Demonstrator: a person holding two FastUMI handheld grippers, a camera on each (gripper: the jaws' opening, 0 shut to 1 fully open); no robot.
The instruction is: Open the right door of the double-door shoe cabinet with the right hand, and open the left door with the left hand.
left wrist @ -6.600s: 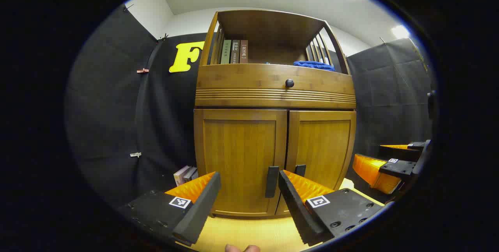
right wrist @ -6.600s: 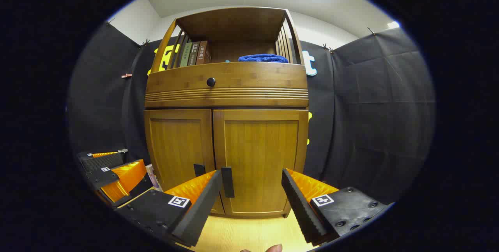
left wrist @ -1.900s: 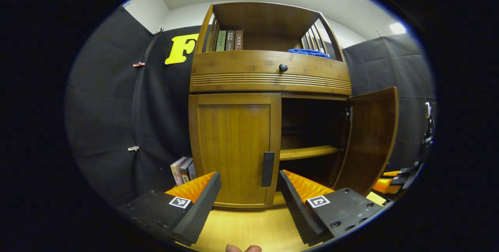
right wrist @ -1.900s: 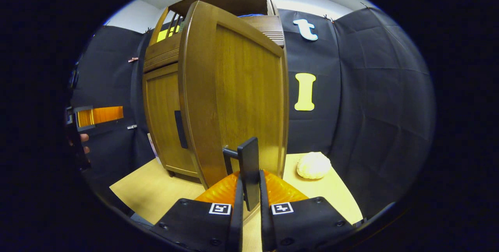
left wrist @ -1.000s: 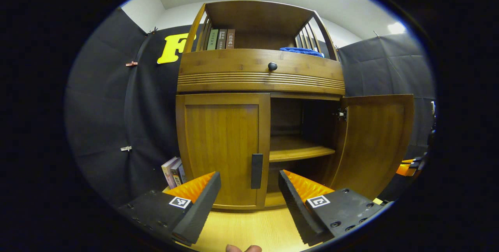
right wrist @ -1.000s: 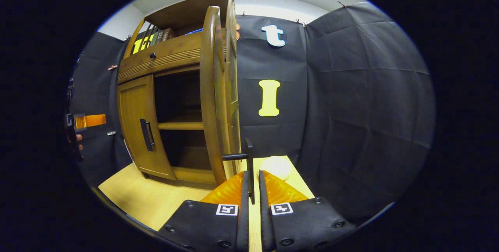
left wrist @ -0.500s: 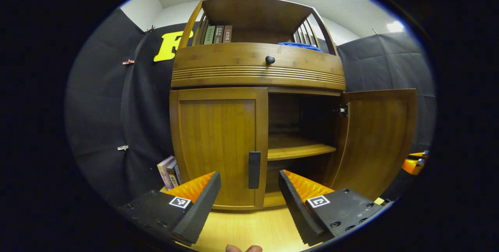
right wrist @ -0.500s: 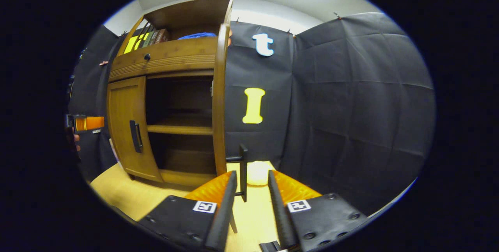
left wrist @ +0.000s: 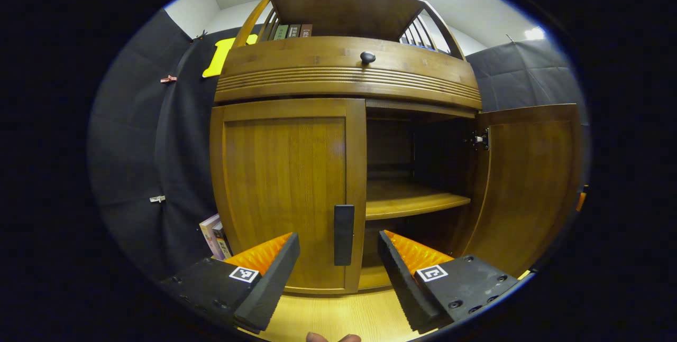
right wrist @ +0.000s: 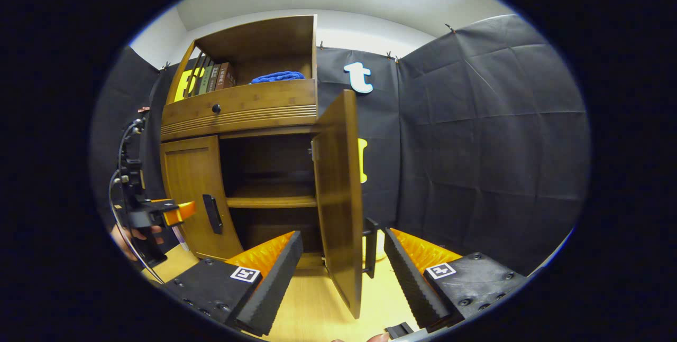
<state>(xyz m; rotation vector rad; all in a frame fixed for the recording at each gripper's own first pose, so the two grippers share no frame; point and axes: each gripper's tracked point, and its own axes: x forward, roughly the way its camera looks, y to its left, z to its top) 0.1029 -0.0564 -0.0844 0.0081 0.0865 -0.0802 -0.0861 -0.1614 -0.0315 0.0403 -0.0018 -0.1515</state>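
The shoe cabinet (left wrist: 344,75) stood on a pale wooden table (right wrist: 317,299) with its right door (right wrist: 338,194) swung wide, baring an inner shelf (left wrist: 407,202), and its left door (left wrist: 285,183) closed. The left gripper (left wrist: 338,265) hung before the left door's dark handle (left wrist: 344,233), fingers spread apart and touching nothing. The right gripper (right wrist: 344,268), likewise spread, flanked the open door's lower edge near its handle (right wrist: 370,247) without pressing it. Books (right wrist: 214,77) and a blue cloth (right wrist: 277,76) sat on the top shelf.
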